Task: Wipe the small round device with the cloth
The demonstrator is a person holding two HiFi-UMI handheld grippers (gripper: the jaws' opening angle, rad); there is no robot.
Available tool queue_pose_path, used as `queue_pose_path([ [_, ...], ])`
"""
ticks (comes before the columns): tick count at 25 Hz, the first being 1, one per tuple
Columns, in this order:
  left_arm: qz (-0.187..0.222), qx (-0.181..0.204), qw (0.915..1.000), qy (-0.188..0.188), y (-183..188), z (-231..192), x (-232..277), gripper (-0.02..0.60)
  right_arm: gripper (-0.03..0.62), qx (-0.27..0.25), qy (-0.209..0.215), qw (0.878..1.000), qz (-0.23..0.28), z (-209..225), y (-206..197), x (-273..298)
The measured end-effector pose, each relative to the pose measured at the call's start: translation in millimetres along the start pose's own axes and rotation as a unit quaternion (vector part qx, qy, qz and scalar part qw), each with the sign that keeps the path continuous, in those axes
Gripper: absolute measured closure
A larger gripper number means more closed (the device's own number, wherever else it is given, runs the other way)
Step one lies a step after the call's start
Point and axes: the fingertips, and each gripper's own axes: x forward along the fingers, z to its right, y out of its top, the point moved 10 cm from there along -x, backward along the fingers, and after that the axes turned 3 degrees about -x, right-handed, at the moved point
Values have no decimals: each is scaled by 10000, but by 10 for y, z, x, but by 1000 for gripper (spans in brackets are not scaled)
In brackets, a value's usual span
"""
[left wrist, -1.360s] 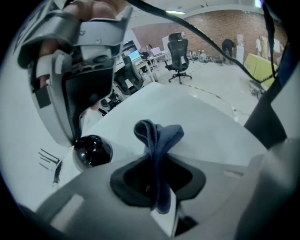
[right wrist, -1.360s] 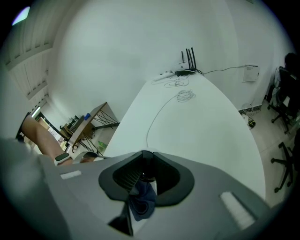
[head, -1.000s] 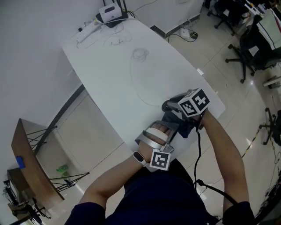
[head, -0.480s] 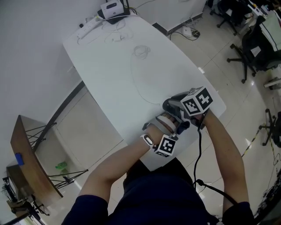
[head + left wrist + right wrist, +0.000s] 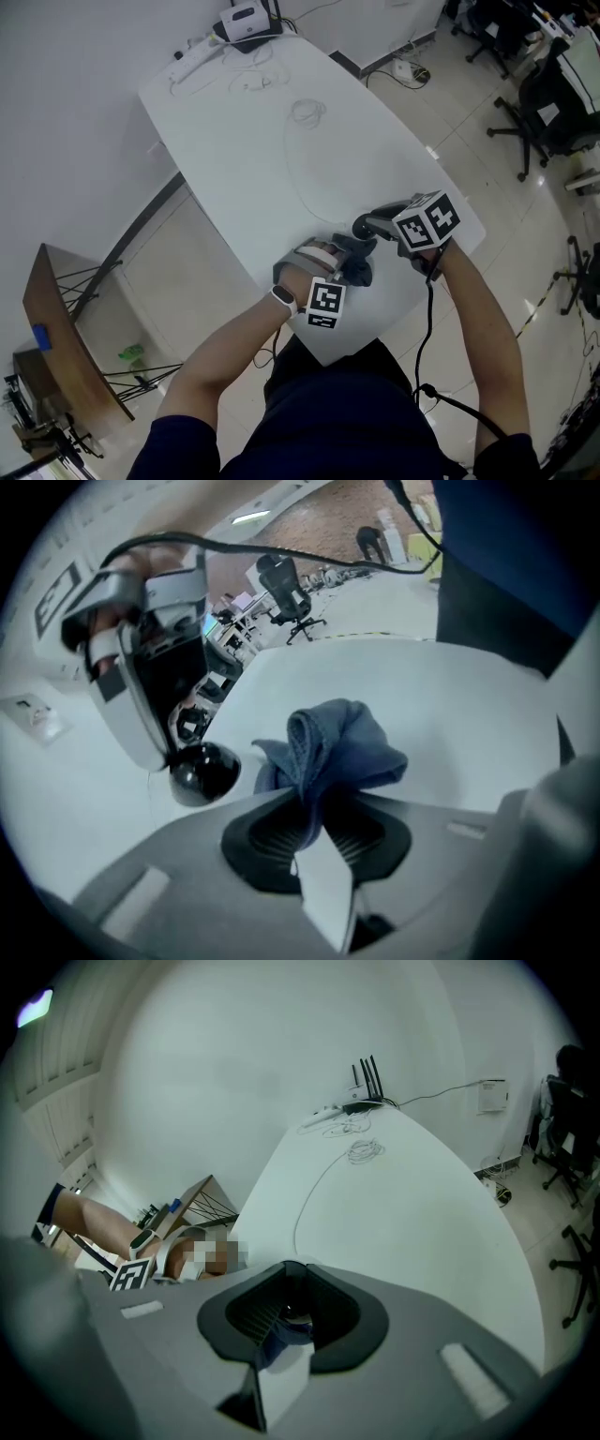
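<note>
Lower centre of the head view, on the table (image 5: 234, 159), the left gripper (image 5: 349, 265) pinches the cloth (image 5: 336, 750). Just right of it, the right gripper (image 5: 367, 229) clamps the device (image 5: 202, 772), beside the cloth.

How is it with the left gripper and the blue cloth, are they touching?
Touching. The left gripper view shows the left gripper pinching the blue cloth between its two dark pads.

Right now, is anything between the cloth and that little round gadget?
Nothing visible. The blue cloth in the left claw sits close beside the round gadget in the right claw, with only table showing between.
</note>
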Motion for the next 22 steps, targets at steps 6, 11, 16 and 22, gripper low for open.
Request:
queue_pose_path([
  [6,-383,-683,9969,89,-474,-204,-46,523,522,57,-41,10000,17,14,3,9],
  [11,-750,-1323,9873,456,-794,-427,-131,526,522,59,-58,10000,-5,5,9,18],
  [16,-1137,-2959,9433,982,-1115,-847,-218,529,523,65,-85,9999,-9,-1,-2,8],
  [22,-1199,-3533,9255,652,-902,-1186,49,529,522,163,-99,9998,63,2,15,20],
])
